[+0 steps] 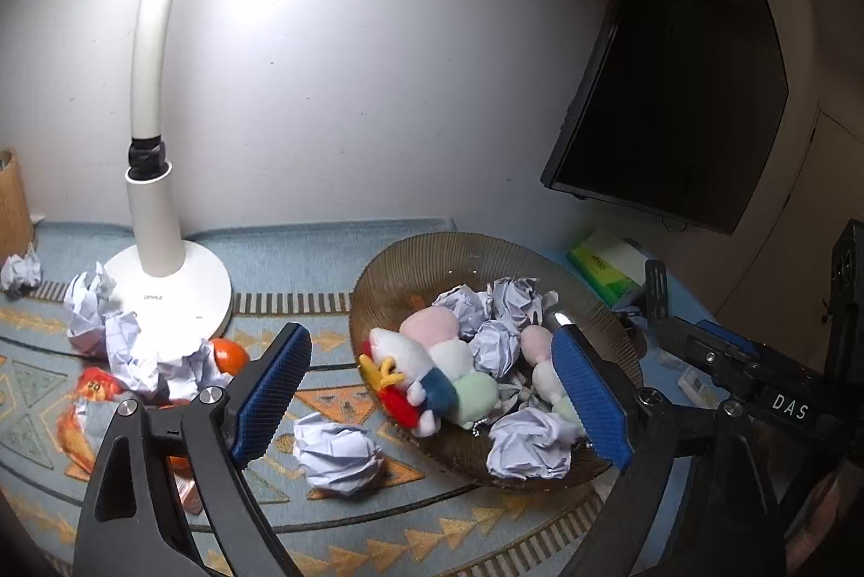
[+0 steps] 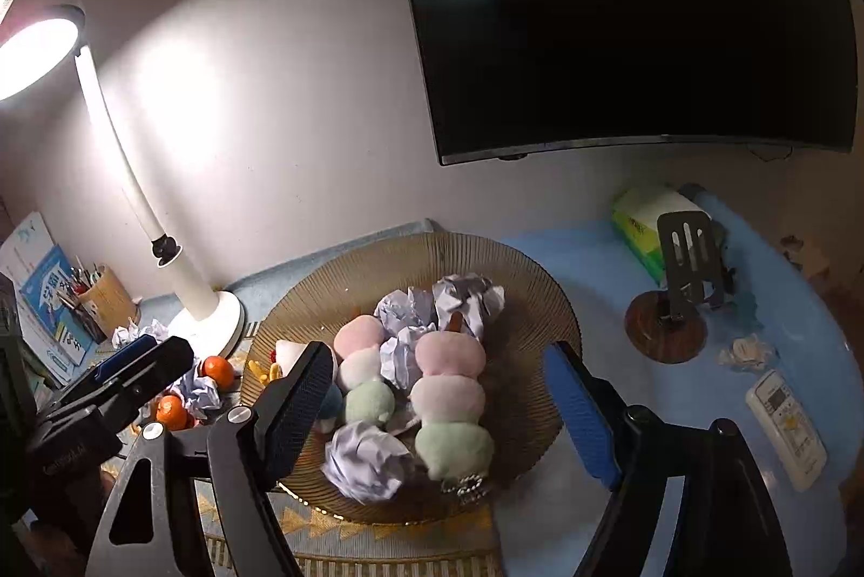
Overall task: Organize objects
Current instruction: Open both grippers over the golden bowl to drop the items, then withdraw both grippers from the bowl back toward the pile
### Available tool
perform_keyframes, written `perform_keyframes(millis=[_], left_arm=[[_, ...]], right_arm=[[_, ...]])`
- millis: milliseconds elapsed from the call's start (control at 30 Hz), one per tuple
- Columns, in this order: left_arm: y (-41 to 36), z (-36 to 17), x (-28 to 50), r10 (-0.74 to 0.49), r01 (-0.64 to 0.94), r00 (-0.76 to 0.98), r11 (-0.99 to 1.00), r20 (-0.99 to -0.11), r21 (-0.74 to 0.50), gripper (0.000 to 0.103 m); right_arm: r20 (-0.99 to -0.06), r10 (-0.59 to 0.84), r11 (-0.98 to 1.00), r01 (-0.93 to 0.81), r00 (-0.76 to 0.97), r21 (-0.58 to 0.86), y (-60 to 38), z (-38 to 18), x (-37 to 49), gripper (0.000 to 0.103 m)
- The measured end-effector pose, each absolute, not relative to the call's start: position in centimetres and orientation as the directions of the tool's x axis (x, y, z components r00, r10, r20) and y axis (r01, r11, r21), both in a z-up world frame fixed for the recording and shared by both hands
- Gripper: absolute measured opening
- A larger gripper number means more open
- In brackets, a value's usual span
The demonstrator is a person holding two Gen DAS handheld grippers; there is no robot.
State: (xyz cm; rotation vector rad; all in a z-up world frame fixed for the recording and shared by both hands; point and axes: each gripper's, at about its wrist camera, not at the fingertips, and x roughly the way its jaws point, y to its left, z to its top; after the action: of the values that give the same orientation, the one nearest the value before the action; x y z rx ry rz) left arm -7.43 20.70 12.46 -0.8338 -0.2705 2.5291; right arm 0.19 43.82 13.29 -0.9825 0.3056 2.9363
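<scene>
Patterned blue table mat [image 1: 335, 248], lit by a white desk lamp [image 1: 162, 221] at upper left of the left wrist view.

Left of frame: loose crumpled paper balls [image 1: 129, 350] heaped against the lamp base, a tangerine [image 1: 229, 354] just beside them.

Lower centre: left gripper [image 1: 432, 393], fingers spread wide, grasping nothing; one crumpled paper ball [image 1: 337, 458] lies on the mat between them.

Centre right: ribbed brown glass bowl [image 1: 410, 264] holding paper balls, a duck plush [image 1: 410, 372] and pastel dango plushes [image 2: 451, 393].

Right wrist view, lower centre: right gripper [image 2: 443, 409], fingers released wide above the bowl, touching nothing.

Right: tissue pack [image 2: 642, 221], phone stand [image 2: 686, 264], remote control [image 2: 785, 426].
</scene>
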Motion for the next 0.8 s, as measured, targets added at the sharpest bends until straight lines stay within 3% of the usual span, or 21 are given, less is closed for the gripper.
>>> perform_keyframes(millis=[200,233,267,300,367,533,667,700,800], left_arm=[[12.9,12.6,-3.2,0.461,-0.284,-0.757,-0.871,-0.464,-0.402,0.093],[11.5,13.0,-2.6,0.441,-0.266,-0.774,-0.878,-0.455,-0.399,0.097],[10.2,13.4,-1.7,0.417,-0.247,-0.794,-0.886,-0.442,-0.392,0.103],[8.7,13.7,-0.7,0.385,-0.223,-0.818,-0.897,-0.428,-0.381,0.103],[6.2,13.5,0.8,0.305,-0.161,-0.851,-0.926,-0.427,-0.340,0.103],[1.0,8.5,1.9,0.120,0.015,-0.838,-0.970,-0.533,-0.243,0.102],[-1.8,4.4,1.7,0.104,0.066,-0.802,-0.963,-0.588,-0.260,0.102],[-1.9,3.6,1.6,0.099,0.072,-0.798,-0.964,-0.595,-0.256,0.102],[-2.0,3.8,1.7,0.088,0.084,-0.804,-0.963,-0.588,-0.258,0.102]], right_arm=[[-0.578,-0.133,-0.986,0.050,-0.805,0.158,38.5,14.7,2.9,0.080],[-0.566,-0.149,-0.986,0.078,-0.811,0.149,37.3,15.4,3.4,0.080],[-0.552,-0.170,-0.984,0.106,-0.816,0.145,36.0,15.9,3.9,0.084],[-0.536,-0.189,-0.981,0.130,-0.823,0.145,34.8,16.3,4.5,0.094],[-0.512,-0.211,-0.977,0.158,-0.833,0.144,32.6,15.9,5.6,0.103],[-0.616,-0.195,-0.981,0.156,-0.763,0.118,27.5,7.5,5.3,0.103],[-0.691,-0.150,-0.988,0.134,-0.707,0.078,25.7,0.9,4.1,0.102],[-0.722,-0.128,-0.991,0.121,-0.680,0.061,25.5,0.4,3.6,0.098],[-0.695,-0.133,-0.991,0.117,-0.707,0.071,25.9,0.6,3.8,0.099]])
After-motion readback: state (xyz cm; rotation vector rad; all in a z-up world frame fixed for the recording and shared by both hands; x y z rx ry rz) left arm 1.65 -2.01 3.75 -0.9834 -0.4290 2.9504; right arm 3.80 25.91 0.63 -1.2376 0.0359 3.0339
